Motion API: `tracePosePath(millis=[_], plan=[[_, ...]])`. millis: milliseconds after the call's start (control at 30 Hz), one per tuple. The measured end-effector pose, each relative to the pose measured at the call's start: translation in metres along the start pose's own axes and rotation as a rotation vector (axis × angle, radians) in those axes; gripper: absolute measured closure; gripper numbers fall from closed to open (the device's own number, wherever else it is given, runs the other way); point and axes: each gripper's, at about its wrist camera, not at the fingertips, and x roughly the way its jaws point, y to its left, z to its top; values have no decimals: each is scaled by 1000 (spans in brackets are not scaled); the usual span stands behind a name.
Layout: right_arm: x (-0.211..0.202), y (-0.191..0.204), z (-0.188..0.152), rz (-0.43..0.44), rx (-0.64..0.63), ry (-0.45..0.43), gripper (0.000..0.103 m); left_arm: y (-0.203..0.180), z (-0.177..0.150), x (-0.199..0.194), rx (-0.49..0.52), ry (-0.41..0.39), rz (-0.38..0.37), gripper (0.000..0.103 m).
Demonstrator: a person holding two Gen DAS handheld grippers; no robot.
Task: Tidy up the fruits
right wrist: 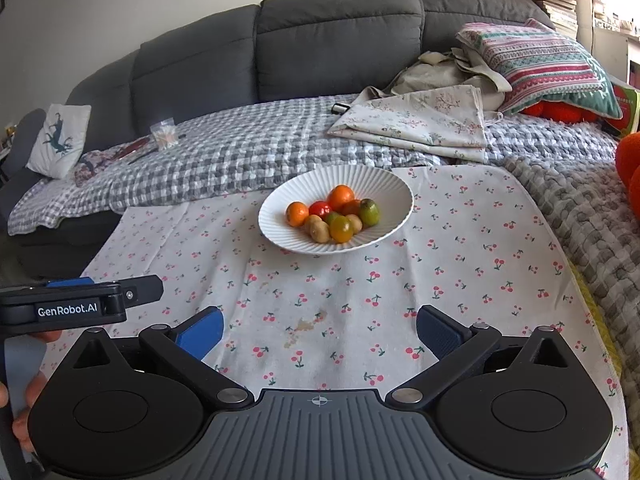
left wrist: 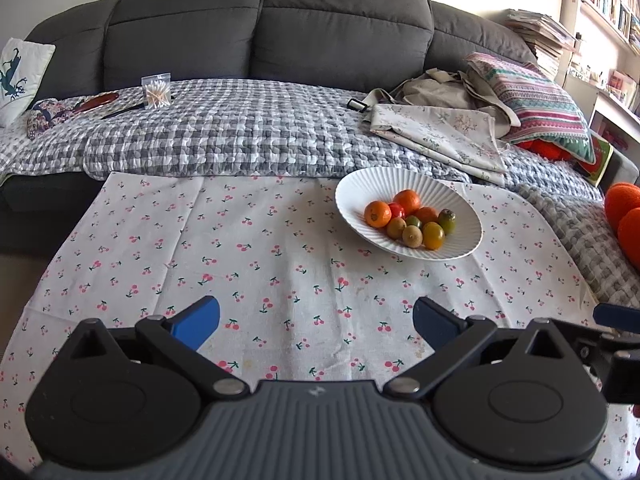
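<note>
A white ribbed bowl (left wrist: 352, 196) (right wrist: 280, 204) sits on the cherry-print cloth (left wrist: 240, 248) (right wrist: 460, 248) at the far side. It holds several fruits: oranges (left wrist: 377, 213) (right wrist: 341, 197), a red tomato (right wrist: 320, 209), brown kiwis (left wrist: 412, 235) (right wrist: 319, 231), a yellow-orange fruit (left wrist: 433, 235) (right wrist: 341, 228) and a green one (right wrist: 369, 211). My left gripper (left wrist: 316, 322) is open and empty, low over the cloth, near of the bowl. My right gripper (right wrist: 318, 330) is open and empty, also near of the bowl. The left gripper's side (right wrist: 80, 300) shows at the left of the right wrist view.
A grey sofa (left wrist: 264, 32) with a checked blanket (left wrist: 240, 132) lies behind the cloth. Folded floral fabric (left wrist: 440, 132), a striped cushion (left wrist: 532, 100), a cotton-swab box (left wrist: 157, 91) and orange plush items (left wrist: 624, 216) lie on it. Bookshelves stand at far right.
</note>
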Motion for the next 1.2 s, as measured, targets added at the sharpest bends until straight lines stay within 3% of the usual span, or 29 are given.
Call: tracePosePath(millis=[1200], plan=[[10, 7, -4, -37, -31, 13, 0, -9, -3, 5, 52, 11, -28, 1]])
